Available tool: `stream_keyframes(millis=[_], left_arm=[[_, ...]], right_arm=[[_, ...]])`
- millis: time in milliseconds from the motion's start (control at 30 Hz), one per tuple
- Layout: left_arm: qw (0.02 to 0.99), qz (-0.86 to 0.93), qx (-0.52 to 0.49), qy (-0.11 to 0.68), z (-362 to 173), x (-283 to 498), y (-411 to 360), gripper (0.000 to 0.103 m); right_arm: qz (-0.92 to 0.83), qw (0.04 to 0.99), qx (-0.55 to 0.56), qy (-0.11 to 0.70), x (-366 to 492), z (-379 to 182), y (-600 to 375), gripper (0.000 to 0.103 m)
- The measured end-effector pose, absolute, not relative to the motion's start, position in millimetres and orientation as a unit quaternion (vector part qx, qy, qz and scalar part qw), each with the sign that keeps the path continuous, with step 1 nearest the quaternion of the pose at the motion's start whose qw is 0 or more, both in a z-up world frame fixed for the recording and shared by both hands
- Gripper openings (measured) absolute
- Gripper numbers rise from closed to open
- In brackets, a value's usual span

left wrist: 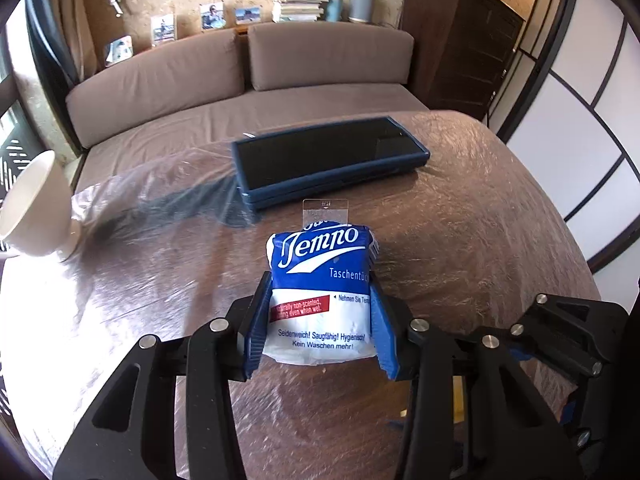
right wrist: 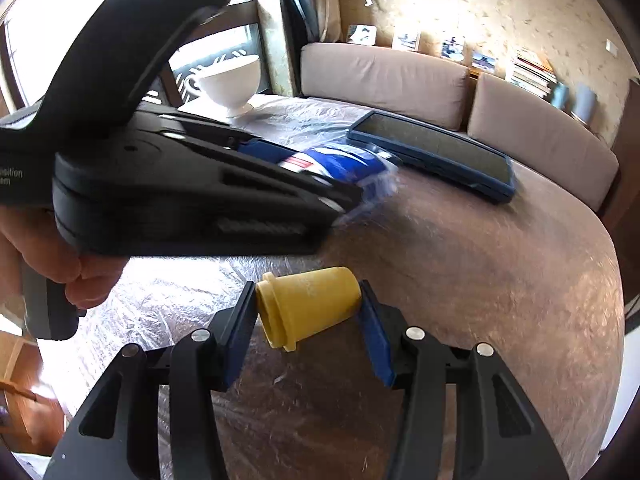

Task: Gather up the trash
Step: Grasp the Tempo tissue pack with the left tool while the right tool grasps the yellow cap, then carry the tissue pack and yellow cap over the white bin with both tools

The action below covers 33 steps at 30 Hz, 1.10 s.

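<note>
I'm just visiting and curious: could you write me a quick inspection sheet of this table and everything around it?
Surface: round table under clear plastic film.
Job's things: tissue pack; yellow cup on its side.
Clutter: white bowl; dark tablet in a blue case.
Grippers: left gripper shut on the tissue pack; right gripper shut on the yellow cup.
Cables: nothing seen.
Surroundings: brown sofa, books, photos, dark cabinet.
</note>
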<state>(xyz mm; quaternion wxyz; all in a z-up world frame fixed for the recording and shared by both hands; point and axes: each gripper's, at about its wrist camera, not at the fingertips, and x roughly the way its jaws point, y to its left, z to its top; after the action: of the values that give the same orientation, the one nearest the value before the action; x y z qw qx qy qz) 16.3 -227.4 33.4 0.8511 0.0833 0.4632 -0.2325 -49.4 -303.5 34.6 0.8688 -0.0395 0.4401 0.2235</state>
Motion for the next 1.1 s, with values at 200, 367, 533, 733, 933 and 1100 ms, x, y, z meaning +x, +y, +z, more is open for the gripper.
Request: stream_keyframes(millis=[200, 367, 533, 733, 933, 1100], left_arm=[[0.866, -0.217, 0.086, 0.442, 44.9, -8.8, -211.4, 0.046], [0.869, -0.211, 0.072, 0.442, 47.8, -36.5, -194.9, 0.046], [0.871, -0.202, 0.054, 0.444, 50.4, -67.5, -175.4, 0.046], [0.879, -0.186, 0.056, 0.436, 56.4, -107.3, -150.7, 0.046], [0.881, -0.185, 0.052, 0.433, 63.5, -144.2, -131.1, 0.046], [0.881, -0.189, 0.053, 0.43, 68.9, -174.7, -115.6, 0.046]], right_arm=[[0.196, 0.877, -0.007, 0.439, -69.9, 46.9, -317.2, 0.049], [0.182, 0.88, 0.015, 0.439, -91.4, 52.1, -324.0, 0.049], [0.178, 0.881, 0.028, 0.439, -113.1, 57.0, -322.1, 0.049], [0.175, 0.881, 0.034, 0.438, -139.2, 61.7, -308.6, 0.049], [0.183, 0.882, 0.037, 0.432, -169.0, 70.6, -291.1, 0.049], [0.187, 0.884, 0.041, 0.426, -194.9, 78.8, -277.8, 0.049]])
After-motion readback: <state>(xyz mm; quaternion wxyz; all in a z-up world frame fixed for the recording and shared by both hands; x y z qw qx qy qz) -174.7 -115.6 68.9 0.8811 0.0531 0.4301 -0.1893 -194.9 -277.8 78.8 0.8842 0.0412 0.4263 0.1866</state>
